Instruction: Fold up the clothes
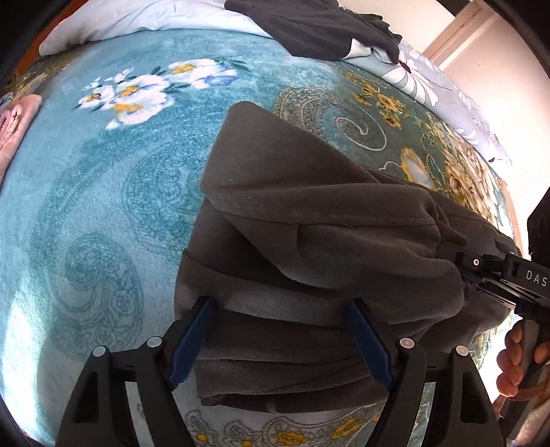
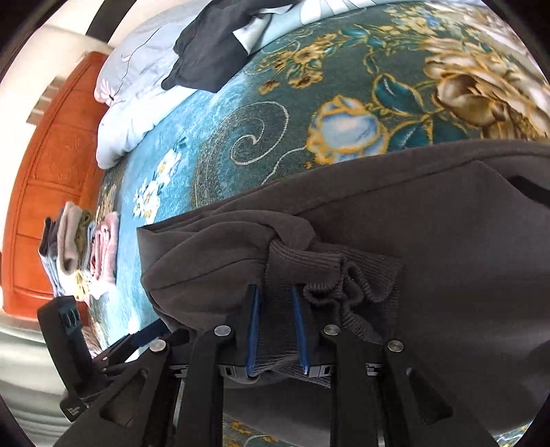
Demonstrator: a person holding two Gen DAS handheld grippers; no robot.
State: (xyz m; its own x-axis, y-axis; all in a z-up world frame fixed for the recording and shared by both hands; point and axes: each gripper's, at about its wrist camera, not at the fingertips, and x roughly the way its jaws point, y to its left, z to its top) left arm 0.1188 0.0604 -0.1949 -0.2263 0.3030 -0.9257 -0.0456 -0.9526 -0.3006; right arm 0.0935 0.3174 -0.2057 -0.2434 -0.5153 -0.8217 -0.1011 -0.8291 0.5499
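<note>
A dark grey sweatshirt (image 1: 309,223) lies partly folded on the teal flowered blanket (image 1: 103,206). My left gripper (image 1: 280,306) is open, its blue pads either side of the garment's near folded edge, not clamping it. My right gripper (image 2: 275,292) is shut on the sweatshirt's ribbed cuff (image 2: 309,271), with the sleeve bunched around the pads; it also shows at the right of the left wrist view (image 1: 471,271). The sweatshirt body (image 2: 429,223) spreads to the right in the right wrist view.
A black garment (image 1: 309,24) lies on the pale duvet (image 1: 137,17) at the far side. A stack of folded pastel clothes (image 2: 82,254) sits near the orange wooden headboard (image 2: 44,189). The left gripper's body (image 2: 68,350) shows at lower left in the right wrist view.
</note>
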